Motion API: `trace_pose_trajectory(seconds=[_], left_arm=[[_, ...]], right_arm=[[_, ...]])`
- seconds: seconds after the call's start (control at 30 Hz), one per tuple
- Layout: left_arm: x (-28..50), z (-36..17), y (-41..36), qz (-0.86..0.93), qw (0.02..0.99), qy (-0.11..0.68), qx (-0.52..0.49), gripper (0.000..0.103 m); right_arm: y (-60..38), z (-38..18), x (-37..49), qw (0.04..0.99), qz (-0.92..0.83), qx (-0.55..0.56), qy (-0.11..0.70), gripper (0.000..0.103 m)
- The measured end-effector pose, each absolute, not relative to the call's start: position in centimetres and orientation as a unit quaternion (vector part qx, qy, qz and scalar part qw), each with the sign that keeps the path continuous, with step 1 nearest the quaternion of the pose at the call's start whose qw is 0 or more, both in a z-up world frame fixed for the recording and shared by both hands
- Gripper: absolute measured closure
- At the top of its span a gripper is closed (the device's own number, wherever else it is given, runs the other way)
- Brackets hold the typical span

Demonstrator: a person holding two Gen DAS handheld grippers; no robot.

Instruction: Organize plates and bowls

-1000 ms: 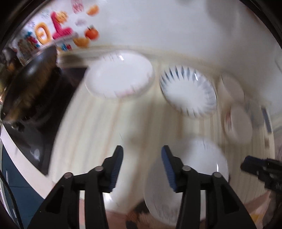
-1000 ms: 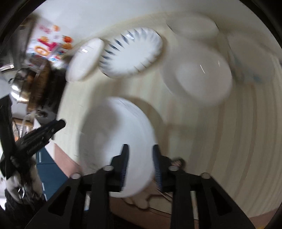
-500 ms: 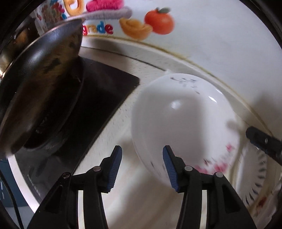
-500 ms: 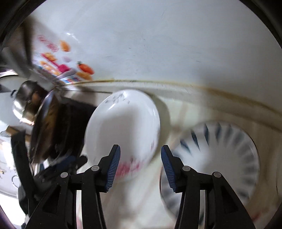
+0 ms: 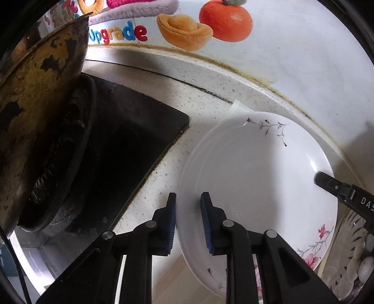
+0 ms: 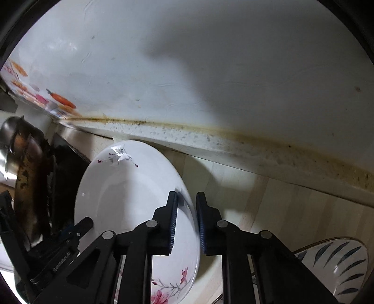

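A white plate with pink flower sprigs (image 5: 257,182) lies on the counter against the back wall; it also shows in the right wrist view (image 6: 131,201). My left gripper (image 5: 188,224) straddles its left rim, one pad outside and one over the plate, with a gap still showing. My right gripper (image 6: 186,222) straddles the plate's right rim in the same way. The right gripper's tip (image 5: 332,184) shows over the plate's far side in the left view. A blue-striped white plate (image 6: 336,264) sits at the lower right.
A black stove top (image 5: 121,149) with a worn wok (image 5: 37,112) lies left of the plate. The white wall (image 6: 210,70) with fruit stickers (image 5: 224,21) rises right behind. Light wooden counter (image 6: 292,215) extends to the right.
Both grippers have moved in from the open counter to the flowered plate by the wall. Their jaws have narrowed around its left and right rims.
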State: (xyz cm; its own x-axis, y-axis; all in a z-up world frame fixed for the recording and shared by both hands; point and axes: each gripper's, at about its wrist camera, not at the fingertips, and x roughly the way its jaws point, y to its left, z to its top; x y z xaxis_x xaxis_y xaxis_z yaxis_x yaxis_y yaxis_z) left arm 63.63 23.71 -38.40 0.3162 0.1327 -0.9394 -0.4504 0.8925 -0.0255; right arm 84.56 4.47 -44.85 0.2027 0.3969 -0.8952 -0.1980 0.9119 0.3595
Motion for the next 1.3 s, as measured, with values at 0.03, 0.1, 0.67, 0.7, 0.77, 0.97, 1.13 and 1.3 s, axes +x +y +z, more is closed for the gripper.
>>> trace_pose_trajectory(seconds=[0.03,0.1,0.67,0.7,0.77,0.97,1.13,1.3], left_arm=[[63.3,-38.1,23.5,0.183,0.799,0.555,-0.14,0.086],[62.9,-37.7,23.1,0.18,0.802,0.553,-0.134,0.086],[53.8,-28.9,17.5,0.086,0.828,0.533,-0.149,0.086],[53.1,-28.5,17.0,0.08,0.83,0.532,-0.145,0.086],[51.5,-27.9,15.9,0.069,0.832,0.534,-0.134,0.086],[46.9,-28.1,12.3,0.028,0.823,0.557,-0.106,0.086],[44.3,-30.6,9.7,0.002,0.804,0.589,-0.083,0.086],[43.2,-33.4,7.9,-0.01,0.785,0.616,-0.066,0.086]], right_arm=[[4.2,-44.7,84.4,0.774,0.194,0.077,0.598,0.085],[3.9,-44.2,83.9,0.776,0.195,0.072,0.595,0.086],[-4.4,-33.1,70.8,0.798,0.195,0.094,0.562,0.088],[-5.2,-32.6,69.2,0.798,0.194,0.094,0.563,0.088],[-6.4,-32.0,66.8,0.797,0.192,0.091,0.566,0.088],[-10.1,-32.2,58.9,0.787,0.176,0.107,0.581,0.088],[-12.8,-34.1,53.9,0.778,0.157,0.127,0.594,0.088],[-14.7,-36.8,50.8,0.768,0.137,0.132,0.612,0.088]])
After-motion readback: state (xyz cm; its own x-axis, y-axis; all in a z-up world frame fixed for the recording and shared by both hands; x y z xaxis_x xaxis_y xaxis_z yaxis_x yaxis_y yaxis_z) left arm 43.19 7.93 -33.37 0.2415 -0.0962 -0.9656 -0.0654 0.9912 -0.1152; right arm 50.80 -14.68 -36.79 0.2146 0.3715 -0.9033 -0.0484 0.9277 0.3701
